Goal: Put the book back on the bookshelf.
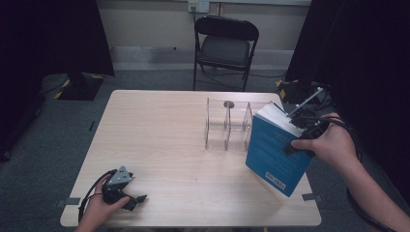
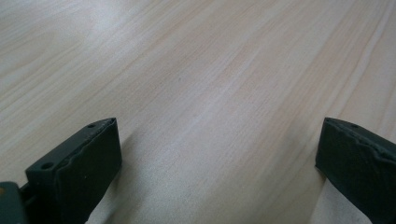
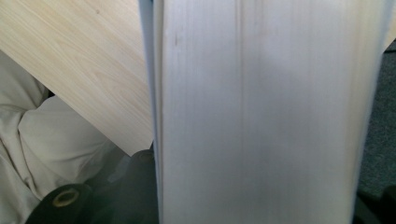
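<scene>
Floor: grey carpet (image 1: pixel 159 79) around my table.
Wall: pale, with a socket (image 1: pixel 198 5).
Furniture: black folding chair (image 1: pixel 224 46) beyond my light wooden table (image 1: pixel 159 125).
Sides: dark curtains (image 1: pixel 43 34).

The left tongs (image 1: pixel 138 200) lie low at the near left corner in a curled hand (image 1: pixel 99 210), jaws standing wide apart with nothing between them, while the right tongs (image 1: pixel 296 129), raised at the far right on an outstretched forearm, clamp the thing they hold.
</scene>
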